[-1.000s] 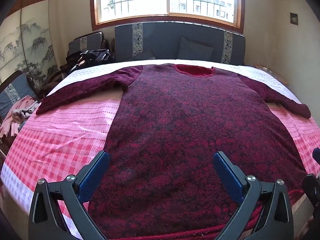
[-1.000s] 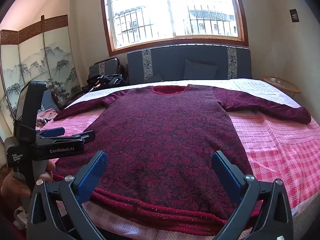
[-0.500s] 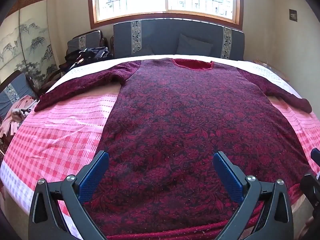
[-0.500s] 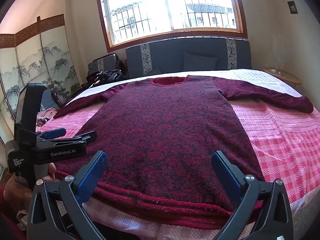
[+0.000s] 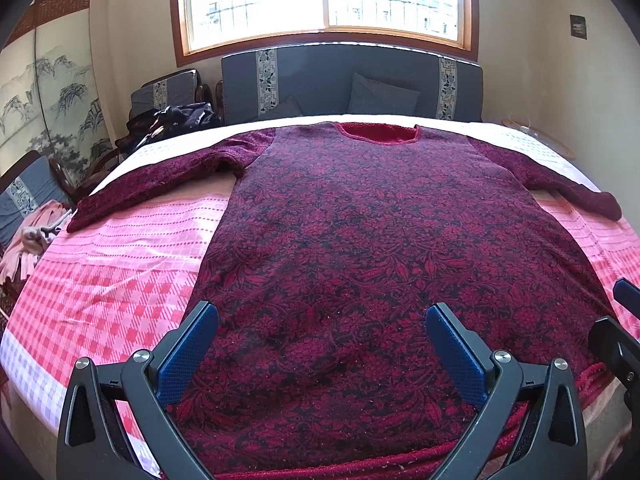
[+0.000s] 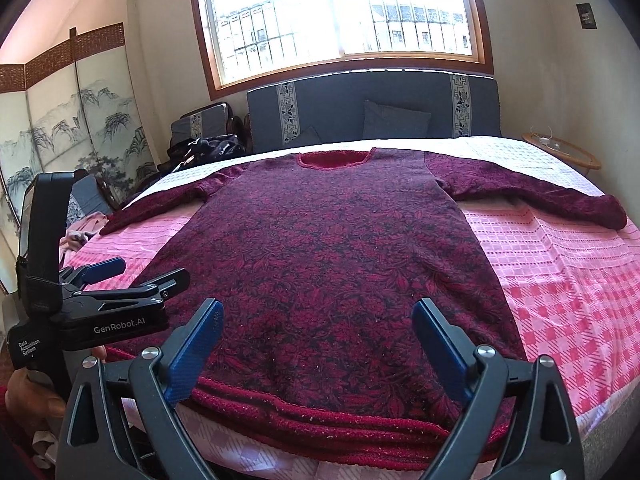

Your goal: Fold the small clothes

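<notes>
A dark red floral sweater [image 5: 360,248] [image 6: 320,260] lies spread flat on the bed, neck toward the headboard, both sleeves stretched out to the sides. Its ribbed hem [image 6: 320,420] runs along the near edge of the bed. My left gripper [image 5: 320,352] is open above the lower left part of the sweater, holding nothing. My right gripper [image 6: 316,344] is open above the hem, also with nothing between its fingers. The left gripper [image 6: 132,280] also shows at the left of the right wrist view, held in a person's hand [image 6: 28,396].
The bed has a pink checked cover [image 5: 100,280] [image 6: 560,280]. A grey headboard [image 5: 352,80] stands under the window. A folding screen [image 6: 80,132], a chair with dark bags [image 5: 176,116] and pink clothes [image 5: 32,232] are at the left. A small round table [image 6: 564,148] is at the right.
Both grippers have edged slightly forward over the sweater and stay open. The sweater has not moved.
</notes>
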Motion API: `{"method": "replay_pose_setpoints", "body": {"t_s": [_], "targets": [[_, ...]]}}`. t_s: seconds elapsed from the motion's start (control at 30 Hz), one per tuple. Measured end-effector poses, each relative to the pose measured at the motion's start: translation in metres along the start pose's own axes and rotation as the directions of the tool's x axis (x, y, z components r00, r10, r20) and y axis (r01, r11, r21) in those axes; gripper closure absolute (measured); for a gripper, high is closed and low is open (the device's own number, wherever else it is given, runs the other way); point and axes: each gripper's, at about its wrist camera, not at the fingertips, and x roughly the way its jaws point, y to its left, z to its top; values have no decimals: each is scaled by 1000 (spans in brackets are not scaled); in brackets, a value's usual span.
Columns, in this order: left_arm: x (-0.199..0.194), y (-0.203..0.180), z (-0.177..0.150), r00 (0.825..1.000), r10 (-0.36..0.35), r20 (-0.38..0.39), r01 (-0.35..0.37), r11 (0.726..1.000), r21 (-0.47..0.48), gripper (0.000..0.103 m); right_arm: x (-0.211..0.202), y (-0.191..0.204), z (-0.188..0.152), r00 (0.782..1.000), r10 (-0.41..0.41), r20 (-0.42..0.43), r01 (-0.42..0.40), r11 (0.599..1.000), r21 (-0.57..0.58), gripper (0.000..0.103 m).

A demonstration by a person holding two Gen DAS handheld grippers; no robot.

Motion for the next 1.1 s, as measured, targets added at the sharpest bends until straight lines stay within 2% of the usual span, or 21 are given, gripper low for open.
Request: {"method": "replay_pose_setpoints", "body": {"t_s": [0.17, 0.37, 0.87, 1.1], "targets": [[-1, -2, 10, 1000, 6, 24, -6, 1000, 10, 0, -1, 6, 11, 1000, -3, 17, 3, 999, -38, 10], [0, -2, 22, 999, 2, 43, -2, 1000, 4, 0, 10, 10, 22, 1000, -9, -2, 9, 999, -54, 10], [9, -3, 51, 996, 7, 85, -7, 1000, -8, 0, 25, 2, 45, 1000, -9, -9, 9, 1000, -17, 8], [16, -11, 62, 997, 1, 81, -1, 1000, -1, 0, 37, 0, 59, 1000, -4, -19, 4, 1000, -11, 8]]}}
